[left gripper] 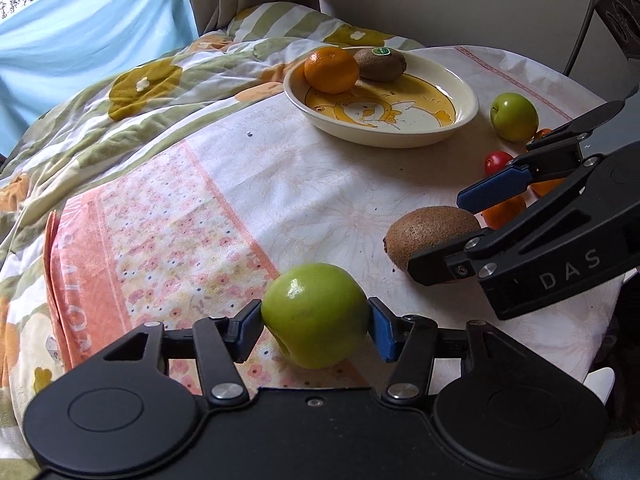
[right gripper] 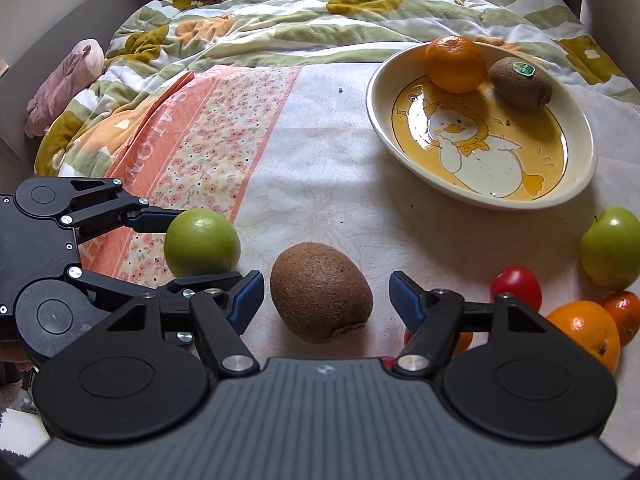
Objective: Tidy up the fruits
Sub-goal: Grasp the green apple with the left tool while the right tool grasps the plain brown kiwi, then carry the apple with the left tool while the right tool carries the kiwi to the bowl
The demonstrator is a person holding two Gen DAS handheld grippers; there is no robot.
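A green apple (left gripper: 316, 312) rests on the floral tablecloth, and my left gripper (left gripper: 314, 320) is shut on it, a blue pad pressing each side. From the right wrist view, the same apple (right gripper: 202, 242) sits between the left gripper's fingers (right gripper: 196, 248). A brown kiwi (right gripper: 320, 292) lies on the cloth between the pads of my right gripper (right gripper: 326, 296), which is open with a gap on both sides. The duck-patterned bowl (left gripper: 400, 142) at the back holds an orange (left gripper: 332, 70) and a stickered kiwi (left gripper: 380, 64).
To the right of the bowl (right gripper: 500, 202) lie a second green apple (right gripper: 612, 248), a red tomato (right gripper: 516, 286) and two oranges (right gripper: 586, 330). A rumpled quilt (left gripper: 120, 100) borders the table at the back and left. A pink cloth bundle (right gripper: 64, 84) lies far left.
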